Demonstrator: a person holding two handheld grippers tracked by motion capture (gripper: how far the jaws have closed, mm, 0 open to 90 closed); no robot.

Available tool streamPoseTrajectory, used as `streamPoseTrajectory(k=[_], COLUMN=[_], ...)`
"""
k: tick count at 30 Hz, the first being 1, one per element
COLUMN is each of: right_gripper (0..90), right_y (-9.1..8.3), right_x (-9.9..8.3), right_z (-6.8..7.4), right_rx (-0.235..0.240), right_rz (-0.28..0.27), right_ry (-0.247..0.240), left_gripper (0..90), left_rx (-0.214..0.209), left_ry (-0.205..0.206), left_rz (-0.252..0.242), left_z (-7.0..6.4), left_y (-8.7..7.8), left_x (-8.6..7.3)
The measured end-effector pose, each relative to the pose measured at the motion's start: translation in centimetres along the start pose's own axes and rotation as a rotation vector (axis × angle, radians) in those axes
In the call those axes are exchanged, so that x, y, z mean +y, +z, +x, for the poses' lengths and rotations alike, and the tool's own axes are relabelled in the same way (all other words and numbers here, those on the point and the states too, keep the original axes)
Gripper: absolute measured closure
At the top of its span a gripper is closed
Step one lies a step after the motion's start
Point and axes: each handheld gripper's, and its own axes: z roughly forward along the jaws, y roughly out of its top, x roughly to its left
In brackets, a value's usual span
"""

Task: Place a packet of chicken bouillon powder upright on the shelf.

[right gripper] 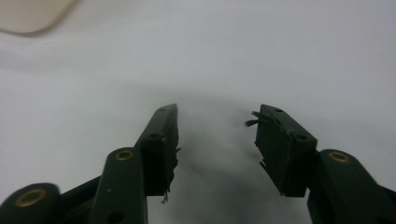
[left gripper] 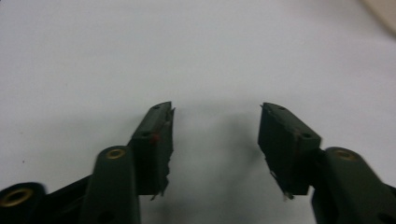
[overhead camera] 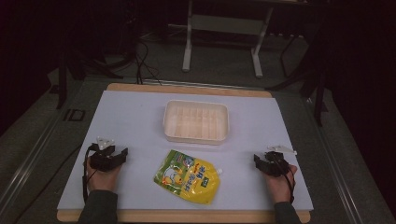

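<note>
High view is showing a white surface (overhead camera: 140, 116) with a wooden edge, and a yellow pouch (overhead camera: 189, 177) is lying flat on it near the person's side, roughly midway between the two hands. The pouch is resting tilted, its small white spout pointing toward the right. A pale plastic tray (overhead camera: 196, 136) is sitting just beyond the pouch, toward the far side of the surface, apart from it. The left hand-held gripper (overhead camera: 119, 155) is resting on the surface well to the left of the pouch, held in the person's left hand (overhead camera: 101, 175), and is touching nothing else. The right hand-held gripper (overhead camera: 258, 160) is resting well to the right of the pouch, held in the right hand (overhead camera: 279, 183). Left gripper view is showing the left hand-held gripper (left gripper: 215, 108) with its jaws standing wide apart over bare white surface, nothing lying between them; a corner of the tray is showing at the upper right. Right gripper view is showing the right hand-held gripper (right gripper: 215, 109) likewise spread apart and gripping nothing, with a corner of the tray showing at the upper left.
</note>
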Motion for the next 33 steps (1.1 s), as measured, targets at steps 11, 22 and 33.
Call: streamPoseTrajectory(k=[11, 22, 33], right_gripper=[54.4, 55.8, 54.3], right_y=[-2.4, -3.9, -4.4], right_x=[0.1, -1.0, -2.3], right_z=[2.1, 5.4, 9.0], right_rx=[0.169, 0.282, 0.360], right_rz=[-0.021, -0.001, 0.047], right_ry=[-0.049, -0.152, -0.289], left_gripper=[47.9, 47.5, 47.1], left_rx=[-0.019, -0.004, 0.008], left_ry=[0.016, 0.040, 0.045], left_rz=[-0.020, -0.017, -0.018], left_z=[-0.2, -0.4, -0.6], left_y=[-0.1, -0.1, -0.1], left_x=[-0.3, -0.3, -0.3])
